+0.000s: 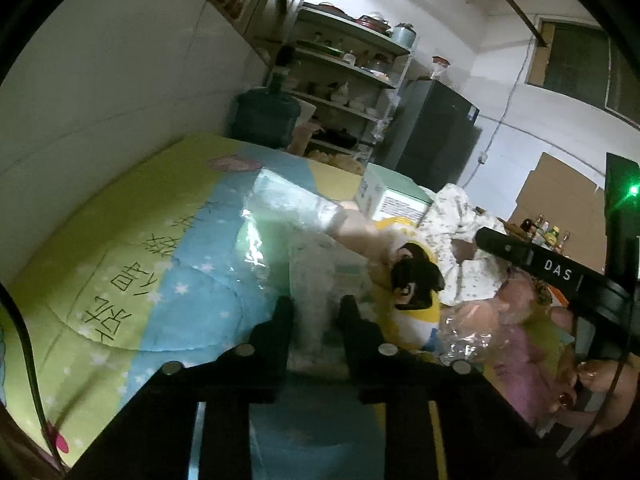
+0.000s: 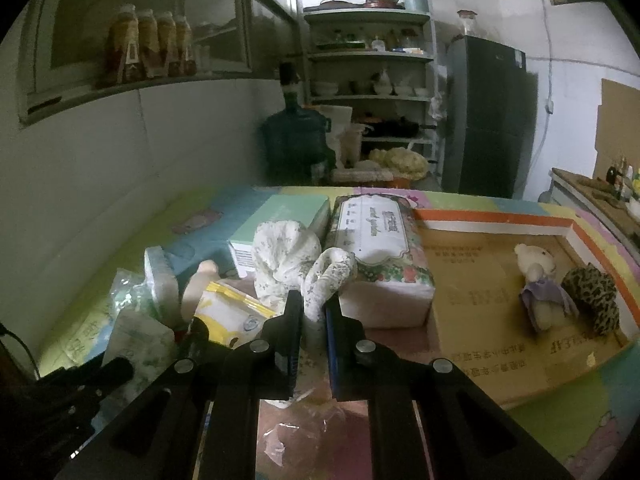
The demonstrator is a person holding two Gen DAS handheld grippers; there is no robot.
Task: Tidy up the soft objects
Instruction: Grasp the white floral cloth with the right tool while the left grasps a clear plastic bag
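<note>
1. Black jaws of the right gripper [image 2: 313,312] sit nearest the lens in the right wrist view, clenched on a twisted arm of the floral cloth bundle [image 2: 286,258], which lies on the cartoon-print quilt [image 2: 560,432] just left of the flowered tissue pack [image 2: 378,240].
2. Beside it, the left gripper [image 1: 316,312] is closed down on a clear plastic-wrapped pack [image 1: 308,280]; the wrap fills the narrow gap between its jaws, so I judge it gripped, though the blur leaves the contact itself unclear.
3. Step in hand, as I judge it: both grippers have just taken hold of a soft item from the pile, with nothing lifted clear yet.
4. Next move, as I judge it: raise the cloth bundle free of the yellow packet [image 2: 232,312] and the tissue pack, then carry it right to the flattened cardboard tray [image 2: 500,224]. Limp cloth will trail, so the lift needs height before any sideways travel.
5. Only the right wrist view shows that tray, where a small plush bear [image 2: 536,280] and a leopard-print item [image 2: 592,296] already rest, touching each other.
6. Only the left wrist view shows the yellow-and-black plush toy [image 1: 412,280] beside the wrapped pack, and the broad bare stretch of quilt to its left.
</note>
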